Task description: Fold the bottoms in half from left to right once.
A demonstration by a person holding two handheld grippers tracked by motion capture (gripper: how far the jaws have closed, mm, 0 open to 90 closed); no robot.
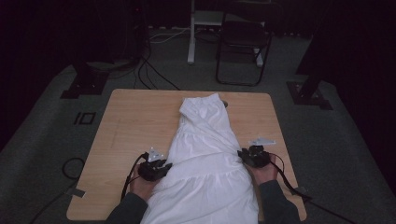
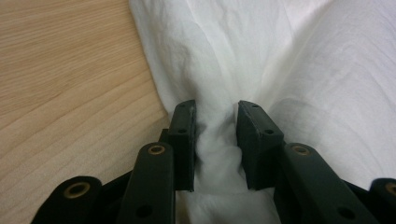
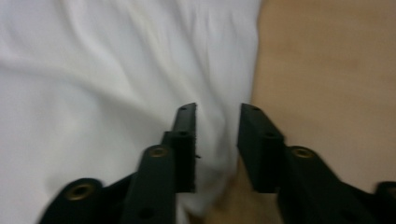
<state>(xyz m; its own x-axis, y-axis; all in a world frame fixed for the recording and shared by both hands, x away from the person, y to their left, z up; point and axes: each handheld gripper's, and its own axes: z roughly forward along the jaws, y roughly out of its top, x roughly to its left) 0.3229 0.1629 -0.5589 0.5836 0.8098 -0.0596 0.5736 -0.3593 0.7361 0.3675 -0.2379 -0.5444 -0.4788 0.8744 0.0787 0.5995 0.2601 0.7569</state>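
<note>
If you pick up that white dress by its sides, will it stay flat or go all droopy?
Probably droopy: the white dress lies in soft wrinkles and bunches between the left gripper jaws. It looks thin, so likely light. It may slide easily on the smooth wooden table.

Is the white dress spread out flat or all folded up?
Spread out. The white dress lies lengthwise along the wooden table, top end far, wide skirt near, with some wrinkles.

We see a light wooden worktop (image 1: 135, 121) on grey carpet (image 1: 42, 140), and a white garment (image 1: 205, 154) lies lengthwise down its middle, hanging over the near edge.
</note>
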